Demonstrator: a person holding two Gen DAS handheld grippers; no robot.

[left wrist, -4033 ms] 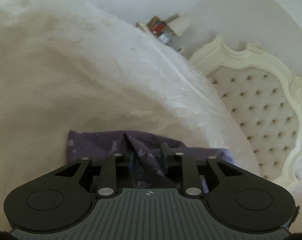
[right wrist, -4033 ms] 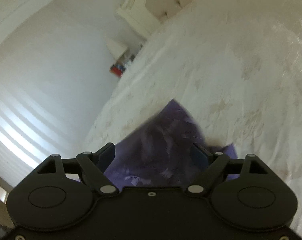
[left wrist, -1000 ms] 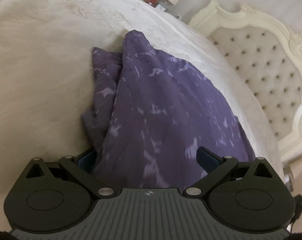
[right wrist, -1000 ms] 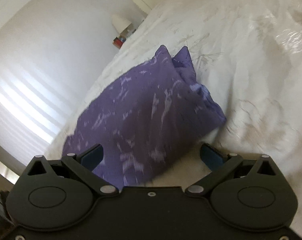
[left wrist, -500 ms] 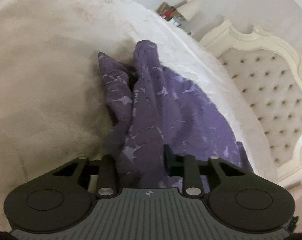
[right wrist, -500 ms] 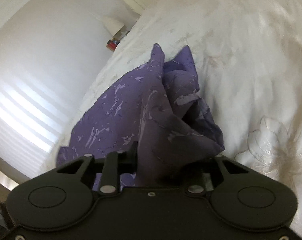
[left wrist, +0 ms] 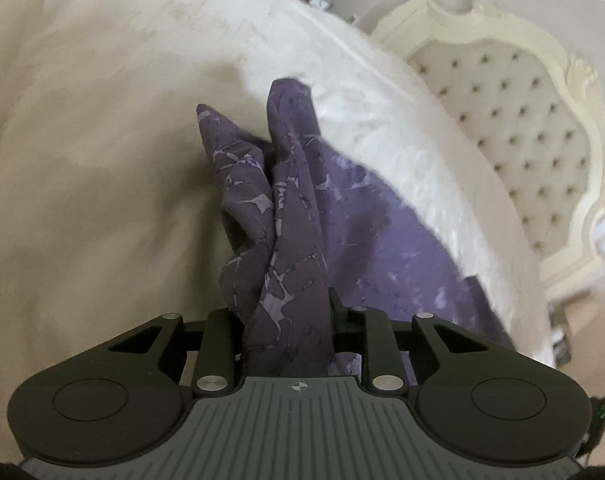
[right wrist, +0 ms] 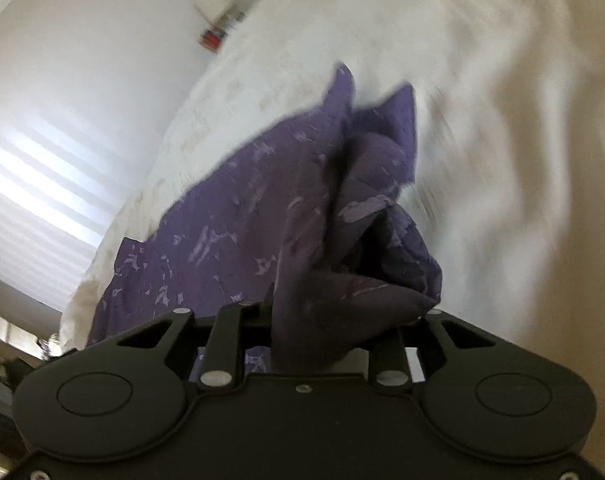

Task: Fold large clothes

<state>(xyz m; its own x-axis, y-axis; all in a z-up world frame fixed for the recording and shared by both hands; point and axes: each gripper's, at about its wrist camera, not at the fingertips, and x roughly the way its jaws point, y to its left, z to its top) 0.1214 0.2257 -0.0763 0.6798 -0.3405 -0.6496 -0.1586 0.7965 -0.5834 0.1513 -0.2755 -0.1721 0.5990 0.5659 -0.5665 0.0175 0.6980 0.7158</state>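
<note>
Cloth (left wrist: 290,216) is now being pinched in both grippers, where a second ago both sets of jaws were standing wide with the purple fabric lying flat and loose ahead of them on the bed (left wrist: 82,168). Left gripper (left wrist: 288,312) is clamping a bunched ridge of cloth between its fingers, the fabric rising out of the jaws and peaking toward the headboard (left wrist: 522,120). Right gripper (right wrist: 326,320) is gripping a thick dark wad; its jaws are opening slightly at this moment, but the wad is still filling the gap and the pads look to be pressing on it. Right view is blurring. Rest of the cloth is trailing flat on the bed between the two grips and toward the bed edge nearest the headboard. Judging from this, the grab step is done and both near corners are being lifted for the next fold across the bed. Far corners are standing up crumpled, so the fold may be landing uneven.
</note>
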